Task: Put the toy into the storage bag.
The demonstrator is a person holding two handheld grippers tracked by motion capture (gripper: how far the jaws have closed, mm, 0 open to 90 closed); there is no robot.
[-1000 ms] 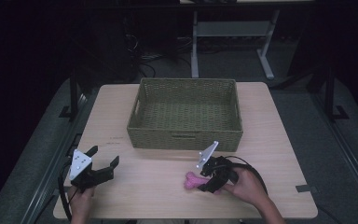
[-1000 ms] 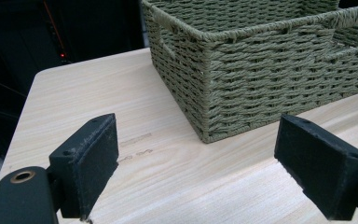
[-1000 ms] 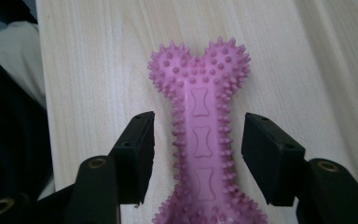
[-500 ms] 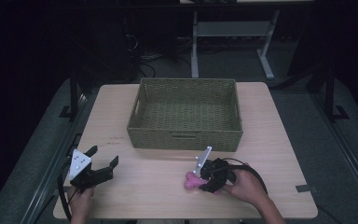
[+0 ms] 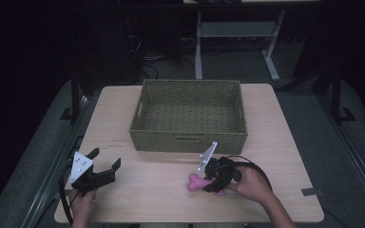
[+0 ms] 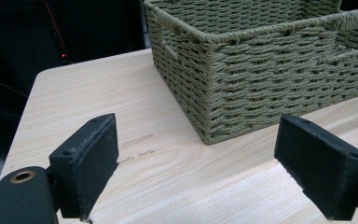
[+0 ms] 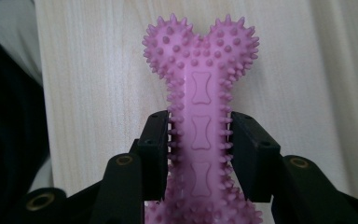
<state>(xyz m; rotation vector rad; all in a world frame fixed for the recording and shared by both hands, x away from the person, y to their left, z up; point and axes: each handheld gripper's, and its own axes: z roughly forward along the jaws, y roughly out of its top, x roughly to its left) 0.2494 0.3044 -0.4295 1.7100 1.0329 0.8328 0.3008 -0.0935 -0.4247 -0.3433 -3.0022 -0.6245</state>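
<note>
A pink spiked bone toy (image 7: 200, 93) lies on the wooden table, its shaft squeezed between my right gripper's (image 7: 199, 140) two black jaws. In the high view the same bone toy (image 5: 197, 181) pokes out left of the right gripper (image 5: 213, 180), near the table's front edge. My left gripper (image 5: 105, 167) rests at the front left, held by a hand, jaws wide apart. From the left gripper view the left gripper (image 6: 198, 163) frames bare wood and the corner of a green woven basket (image 6: 261, 79).
The woven basket (image 5: 188, 138) stands mid-table toward the back, nothing visible inside it. A strip of dark tape (image 5: 312, 191) sits at the table's front right. Dark floor, cables and a white desk frame (image 5: 233, 33) lie beyond the far edge.
The right gripper has tipped down toward the table and its jaws have come in on the pink bone. The left gripper has barely shifted.
</note>
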